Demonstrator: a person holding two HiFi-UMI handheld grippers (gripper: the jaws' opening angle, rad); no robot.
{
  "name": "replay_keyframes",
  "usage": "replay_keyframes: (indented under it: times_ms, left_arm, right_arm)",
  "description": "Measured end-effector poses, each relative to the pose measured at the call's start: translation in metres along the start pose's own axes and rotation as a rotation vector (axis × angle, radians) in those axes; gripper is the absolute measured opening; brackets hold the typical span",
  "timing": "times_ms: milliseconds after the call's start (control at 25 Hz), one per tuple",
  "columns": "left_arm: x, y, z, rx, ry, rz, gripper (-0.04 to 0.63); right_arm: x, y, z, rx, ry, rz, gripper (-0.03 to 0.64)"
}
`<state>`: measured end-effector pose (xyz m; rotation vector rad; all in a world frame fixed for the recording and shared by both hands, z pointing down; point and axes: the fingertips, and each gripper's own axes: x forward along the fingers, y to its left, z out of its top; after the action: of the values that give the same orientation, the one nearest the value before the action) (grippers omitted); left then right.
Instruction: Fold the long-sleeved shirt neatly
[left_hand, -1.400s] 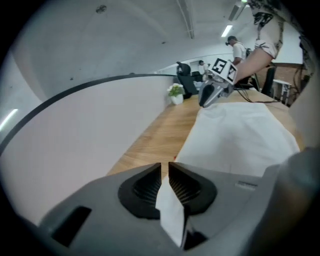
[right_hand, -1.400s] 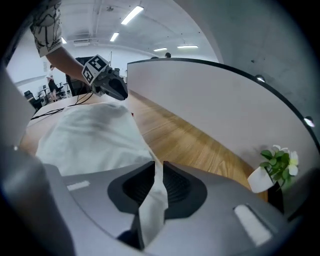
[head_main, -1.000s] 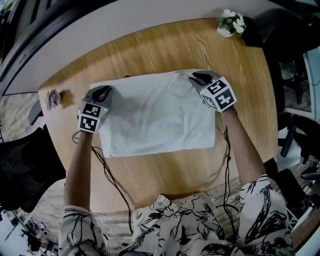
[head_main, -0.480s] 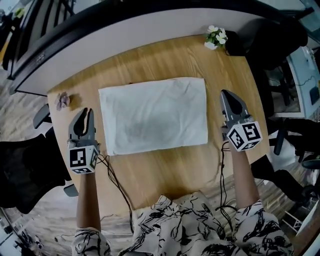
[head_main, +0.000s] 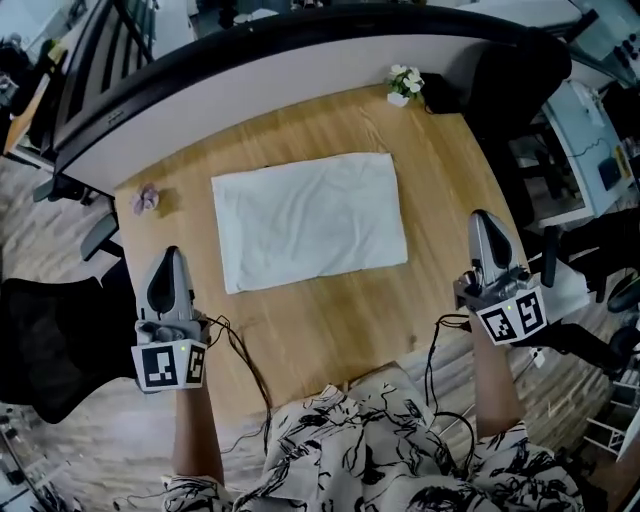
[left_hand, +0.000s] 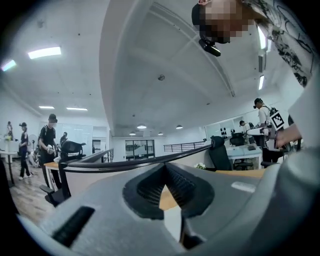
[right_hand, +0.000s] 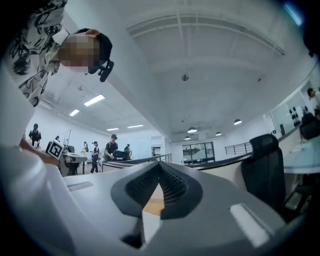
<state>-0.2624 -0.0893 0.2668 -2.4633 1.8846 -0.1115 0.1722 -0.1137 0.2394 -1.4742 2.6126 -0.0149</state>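
The long-sleeved shirt (head_main: 308, 220) is lying as a flat folded rectangle in the upper middle of the frame, on the wooden table (head_main: 330, 330). Nothing is pinning it, so a folded layer may be relaxing open. A gripper or a trailing cable (head_main: 243, 352) sweeping low across the board would probably drag an edge askew. The left gripper (head_main: 169, 258) is hovering at lower left and the right gripper (head_main: 484, 222) at right, both well apart from the cloth. Their jaws have just been closing and are meeting with nothing between them.
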Motion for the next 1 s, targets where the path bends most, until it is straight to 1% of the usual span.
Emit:
replay_keyframes:
  times_ms: [80, 160, 280, 360, 440, 520, 640, 800, 880, 1000]
  left_arm:
    - [-0.022, -0.002, 0.018, 0.002, -0.028, 0.027, 0.006]
    - [-0.048, -0.007, 0.039, -0.020, -0.070, 0.047, 0.006]
    - [-0.084, -0.013, 0.071, -0.084, -0.150, 0.069, 0.006]
    - [-0.107, -0.016, 0.086, -0.097, -0.179, 0.111, 0.006]
    - [-0.128, -0.023, 0.089, -0.088, -0.173, 0.170, 0.006]
    - [-0.145, -0.034, 0.086, -0.088, -0.159, 0.211, 0.006]
    - [-0.172, -0.057, 0.083, -0.077, -0.146, 0.212, 0.006]
    - [-0.207, -0.086, 0.082, -0.059, -0.111, 0.197, 0.006]
    - [-0.225, -0.098, 0.082, -0.028, -0.089, 0.198, 0.006]
    - [-0.255, -0.109, 0.085, 0.011, -0.084, 0.225, 0.006]
  right_arm:
    - [-0.019, 0.011, 0.023, -0.060, -0.030, 0.009, 0.009]
    - [-0.042, 0.016, 0.044, -0.078, -0.060, -0.008, 0.009]
    - [-0.077, 0.011, 0.071, -0.080, -0.123, -0.110, 0.009]
    - [-0.099, 0.008, 0.080, -0.063, -0.154, -0.163, 0.011]
    - [-0.121, 0.010, 0.080, -0.050, -0.155, -0.183, 0.009]
    - [-0.144, 0.015, 0.077, -0.056, -0.145, -0.182, 0.009]
    - [-0.173, 0.024, 0.073, -0.074, -0.123, -0.158, 0.009]
    - [-0.208, 0.031, 0.068, -0.068, -0.071, -0.154, 0.009]
    - [-0.221, 0.034, 0.065, -0.071, -0.051, -0.151, 0.009]
    - [-0.237, 0.039, 0.065, -0.059, -0.056, -0.138, 0.009]
